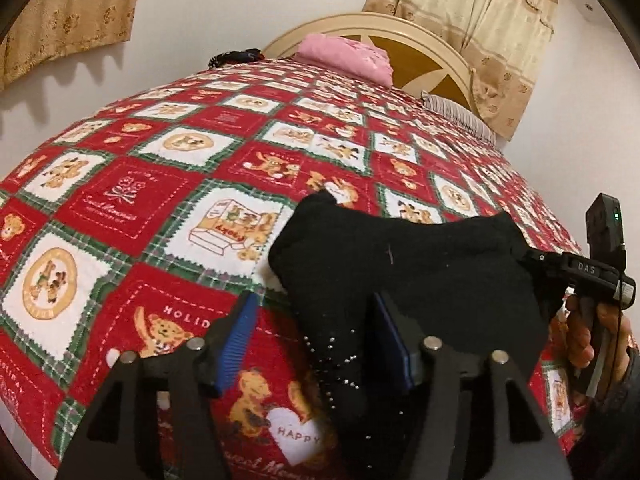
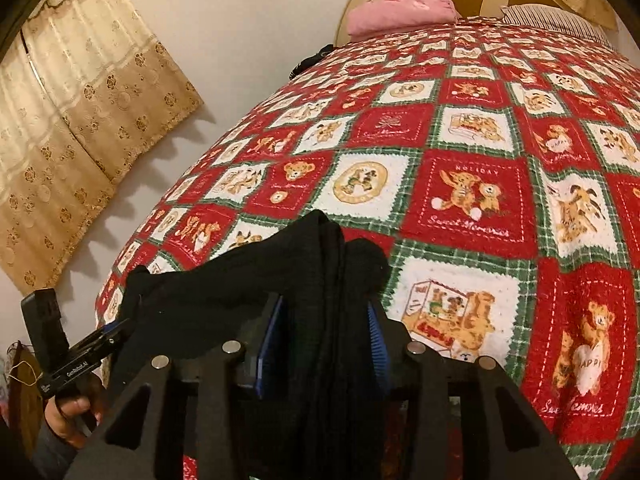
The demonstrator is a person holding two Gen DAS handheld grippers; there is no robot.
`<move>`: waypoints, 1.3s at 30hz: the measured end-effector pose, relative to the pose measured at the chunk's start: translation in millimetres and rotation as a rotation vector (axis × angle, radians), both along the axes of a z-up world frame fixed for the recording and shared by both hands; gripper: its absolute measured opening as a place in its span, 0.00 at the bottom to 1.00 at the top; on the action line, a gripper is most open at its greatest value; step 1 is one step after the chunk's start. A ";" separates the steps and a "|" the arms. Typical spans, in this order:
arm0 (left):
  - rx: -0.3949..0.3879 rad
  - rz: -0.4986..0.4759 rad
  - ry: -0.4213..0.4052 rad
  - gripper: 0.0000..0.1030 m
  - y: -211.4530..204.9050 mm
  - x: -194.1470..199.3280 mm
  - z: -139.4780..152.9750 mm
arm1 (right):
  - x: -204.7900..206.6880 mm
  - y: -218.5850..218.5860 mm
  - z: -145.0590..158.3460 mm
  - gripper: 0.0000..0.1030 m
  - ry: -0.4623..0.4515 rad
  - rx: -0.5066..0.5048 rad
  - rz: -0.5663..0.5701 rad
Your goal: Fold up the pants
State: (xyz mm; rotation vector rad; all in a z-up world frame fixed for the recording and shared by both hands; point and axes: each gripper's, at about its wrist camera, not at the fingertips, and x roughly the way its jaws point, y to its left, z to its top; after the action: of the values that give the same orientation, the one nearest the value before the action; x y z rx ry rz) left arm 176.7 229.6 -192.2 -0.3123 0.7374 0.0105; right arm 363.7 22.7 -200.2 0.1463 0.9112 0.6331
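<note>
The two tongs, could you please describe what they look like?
Both tongs, left and right, are matte black with ribbed blue pads, triangular cut-outs and silver pivot pins. The right carries white "DAS" lettering, a green light and a thin cable. A dark sleeve shows.

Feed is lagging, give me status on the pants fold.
Left tool open, pants edge inside jaws. Right tool: pants bunched between jaws, grip unclear. Bedspread ahead unobstructed.

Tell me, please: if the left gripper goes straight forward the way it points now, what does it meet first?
Most likely the black pants, which lie just ahead of the left gripper on the red bedspread; depth is unclear.
</note>
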 end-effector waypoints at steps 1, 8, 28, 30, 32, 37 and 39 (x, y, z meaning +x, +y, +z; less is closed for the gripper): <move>0.013 0.006 0.001 0.68 -0.5 0.2 0.3 | -0.3 0.0 -0.9 0.42 -0.003 -0.007 -0.001; 0.049 0.043 0.008 0.77 0.0 1.3 0.2 | 3.1 -2.7 -4.5 0.53 0.014 -0.038 -0.029; 0.097 0.062 0.045 0.89 -7.1 -11.4 2.5 | -16.2 -5.6 6.8 0.55 0.005 -0.125 -0.064; 0.087 0.071 0.049 0.89 -6.2 -14.2 1.5 | -16.7 -6.0 5.6 0.57 0.006 -0.126 -0.070; 0.092 0.072 0.052 0.89 -7.3 -17.1 2.3 | -16.1 -8.3 4.3 0.60 0.017 -0.120 -0.078; 0.106 0.074 0.054 0.89 -11.5 -30.4 9.5 | -23.1 -15.9 10.0 0.60 0.008 -0.125 -0.082; 0.110 0.075 0.042 0.89 -14.4 -38.4 15.8 | -31.9 -20.0 19.1 0.60 -0.026 -0.149 -0.085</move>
State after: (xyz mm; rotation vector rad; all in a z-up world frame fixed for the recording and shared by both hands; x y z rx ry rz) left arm 138.3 215.2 -176.3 -0.2350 0.7638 0.1285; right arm 331.8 2.7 -181.1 0.0433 0.9190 0.4857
